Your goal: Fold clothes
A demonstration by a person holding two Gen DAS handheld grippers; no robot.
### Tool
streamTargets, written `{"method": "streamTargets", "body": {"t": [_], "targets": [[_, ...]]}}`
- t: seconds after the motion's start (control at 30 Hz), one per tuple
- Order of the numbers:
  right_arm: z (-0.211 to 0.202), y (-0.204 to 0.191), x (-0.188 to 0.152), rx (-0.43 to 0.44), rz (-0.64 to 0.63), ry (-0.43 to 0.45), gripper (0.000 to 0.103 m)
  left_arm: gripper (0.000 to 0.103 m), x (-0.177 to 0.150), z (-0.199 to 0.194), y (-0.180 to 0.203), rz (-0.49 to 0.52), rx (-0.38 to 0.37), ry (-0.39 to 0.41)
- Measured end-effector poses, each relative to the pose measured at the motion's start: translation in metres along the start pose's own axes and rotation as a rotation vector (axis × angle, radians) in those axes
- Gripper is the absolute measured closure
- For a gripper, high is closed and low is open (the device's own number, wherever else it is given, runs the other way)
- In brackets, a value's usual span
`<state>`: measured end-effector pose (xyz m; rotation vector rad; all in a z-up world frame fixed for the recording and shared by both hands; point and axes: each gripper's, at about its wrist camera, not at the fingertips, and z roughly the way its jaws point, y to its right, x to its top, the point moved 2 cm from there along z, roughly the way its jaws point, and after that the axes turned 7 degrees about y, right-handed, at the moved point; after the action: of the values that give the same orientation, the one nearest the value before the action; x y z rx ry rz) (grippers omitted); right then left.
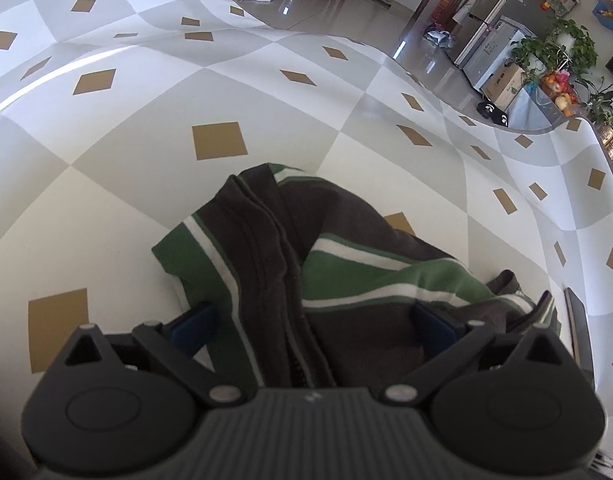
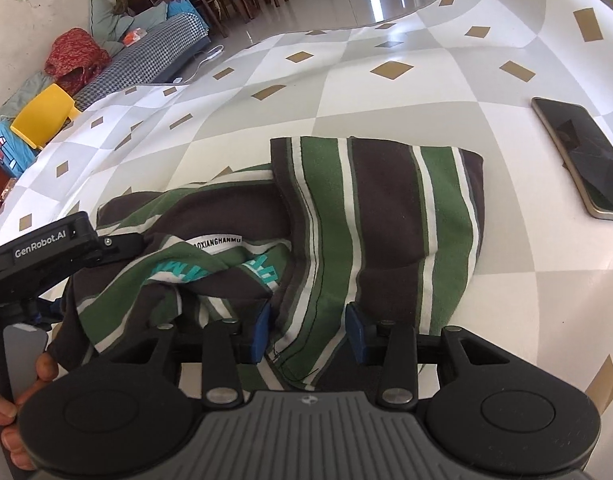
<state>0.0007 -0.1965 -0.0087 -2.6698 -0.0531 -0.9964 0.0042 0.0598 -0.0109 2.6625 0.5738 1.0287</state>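
Both your grippers straddle the striped garment (image 2: 378, 216): left gripper (image 1: 312, 320) spread wide, right gripper (image 2: 308, 334) narrower, neither pinching.

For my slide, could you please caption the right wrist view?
Open right tool straddles striped garment beside phone.

My two handheld grippers: black bodies, blue pads.

On my right gripper (image 2: 308, 334) I see a ribbed grey centre plate, two round black side housings, black link arms on silver pivot screws, and blue fingertips (image 2: 259, 334). My left gripper (image 1: 312, 322) has the same build; its side carries white "GenRobot.AI" lettering. My left hand (image 2: 16, 408) is bare, no sleeve in view.
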Motion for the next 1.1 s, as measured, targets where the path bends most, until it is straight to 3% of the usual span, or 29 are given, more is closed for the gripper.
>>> {"method": "streamTargets", "body": {"t": [0.7, 1.1], "targets": [[0.029, 0.008, 0.027, -0.113, 0.034, 0.117, 0.066, 0.000, 0.006, 0.004, -0.005, -0.004, 0.057, 0.032], [0.034, 0.009, 0.032, -0.128, 0.085, 0.154, 0.063, 0.000, 0.006, 0.007, -0.002, 0.016, 0.071, 0.041]]}}
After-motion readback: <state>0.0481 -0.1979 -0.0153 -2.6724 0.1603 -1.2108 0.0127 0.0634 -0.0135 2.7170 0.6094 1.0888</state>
